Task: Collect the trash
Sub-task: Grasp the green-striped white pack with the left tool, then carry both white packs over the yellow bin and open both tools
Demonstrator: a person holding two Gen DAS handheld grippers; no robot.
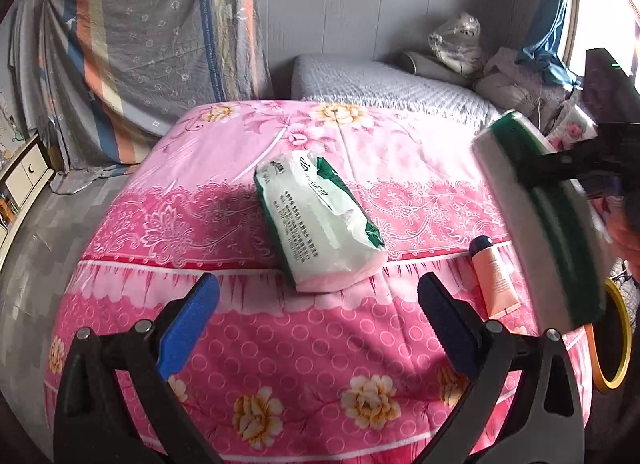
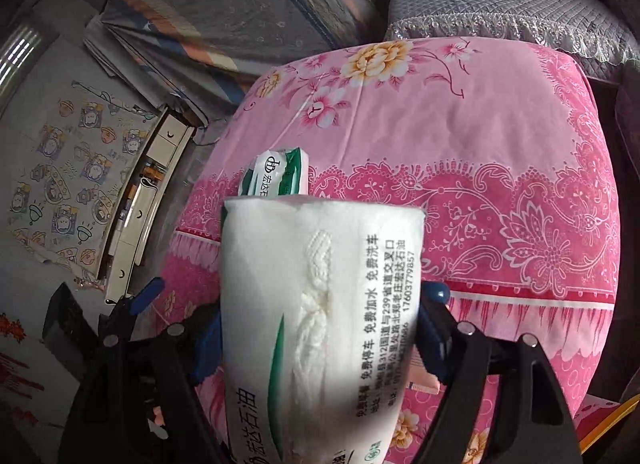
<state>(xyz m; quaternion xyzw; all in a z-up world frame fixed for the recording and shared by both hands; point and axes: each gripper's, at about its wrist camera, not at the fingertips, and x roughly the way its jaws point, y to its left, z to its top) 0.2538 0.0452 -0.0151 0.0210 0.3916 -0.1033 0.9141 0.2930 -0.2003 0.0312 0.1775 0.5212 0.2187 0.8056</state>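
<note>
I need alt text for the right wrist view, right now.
The right claw grips a white tissue pack that fills the middle of the view, above a pink floral quilt. A second tissue pack lies on the quilt behind it.

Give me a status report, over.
Right gripper shut on tissue pack, lifted. Left gripper open, empty. Second pack on pink quilt. Nothing blocking.

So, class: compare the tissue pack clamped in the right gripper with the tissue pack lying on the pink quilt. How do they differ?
1. The held tissue pack is off the bed, clamped in the right gripper; the lying tissue pack rests flat on the pink quilt.
2. The held pack shows tissue at its slit; the lying pack looks creased and slack.

Both have white wrappers with green trim and print.
</note>
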